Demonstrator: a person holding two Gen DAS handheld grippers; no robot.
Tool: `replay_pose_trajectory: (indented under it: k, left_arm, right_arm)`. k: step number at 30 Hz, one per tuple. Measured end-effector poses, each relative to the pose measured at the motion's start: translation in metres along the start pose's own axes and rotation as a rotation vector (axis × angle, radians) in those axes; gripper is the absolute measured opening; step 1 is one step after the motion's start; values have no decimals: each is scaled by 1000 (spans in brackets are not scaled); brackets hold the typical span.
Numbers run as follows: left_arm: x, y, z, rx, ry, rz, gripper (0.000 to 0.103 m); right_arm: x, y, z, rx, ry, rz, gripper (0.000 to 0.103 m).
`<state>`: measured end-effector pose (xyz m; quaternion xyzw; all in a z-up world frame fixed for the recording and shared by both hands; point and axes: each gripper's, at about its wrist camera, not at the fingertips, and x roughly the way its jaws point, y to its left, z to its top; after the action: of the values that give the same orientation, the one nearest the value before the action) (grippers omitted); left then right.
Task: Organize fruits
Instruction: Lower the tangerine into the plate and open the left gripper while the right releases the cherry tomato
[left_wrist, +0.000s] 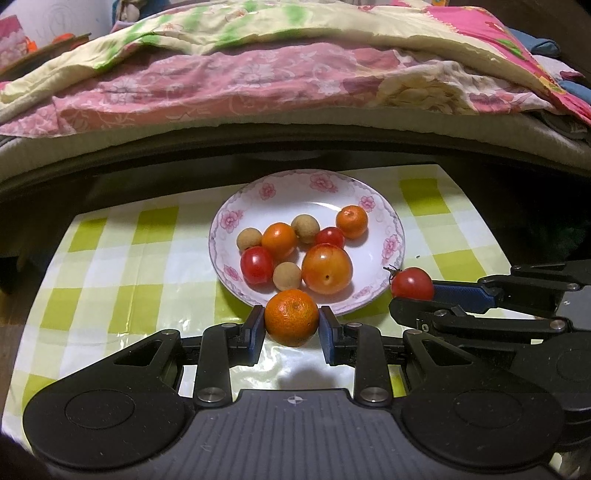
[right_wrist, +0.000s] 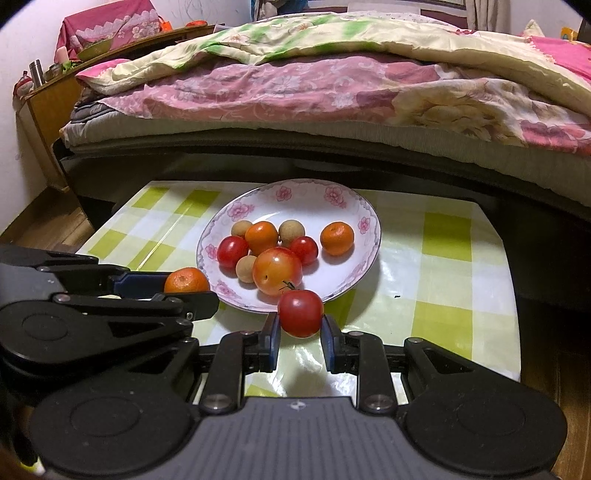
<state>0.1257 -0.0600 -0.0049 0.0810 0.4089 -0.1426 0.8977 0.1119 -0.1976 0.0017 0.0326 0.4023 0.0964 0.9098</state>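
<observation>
A white plate with pink flowers stands on the green-checked cloth and holds several small fruits: oranges, red tomatoes, tan longans and one large orange-red plum. My left gripper is shut on a small orange just in front of the plate's near rim. My right gripper is shut on a red cherry tomato with a green stem, beside the plate's near right edge.
The low table has a green, white and yellow checked cover. Right behind it runs a bed with pink and floral quilts. A wooden shelf with small items stands at the far left. Wooden floor shows at the sides.
</observation>
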Motion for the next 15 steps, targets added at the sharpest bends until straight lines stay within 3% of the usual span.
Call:
replay_pose_trajectory:
  k: [15]
  left_arm:
    - [41,15,37,-85,-5,-24,37]
  right_arm:
    - [38,-14,38,-16,-30,-21,29]
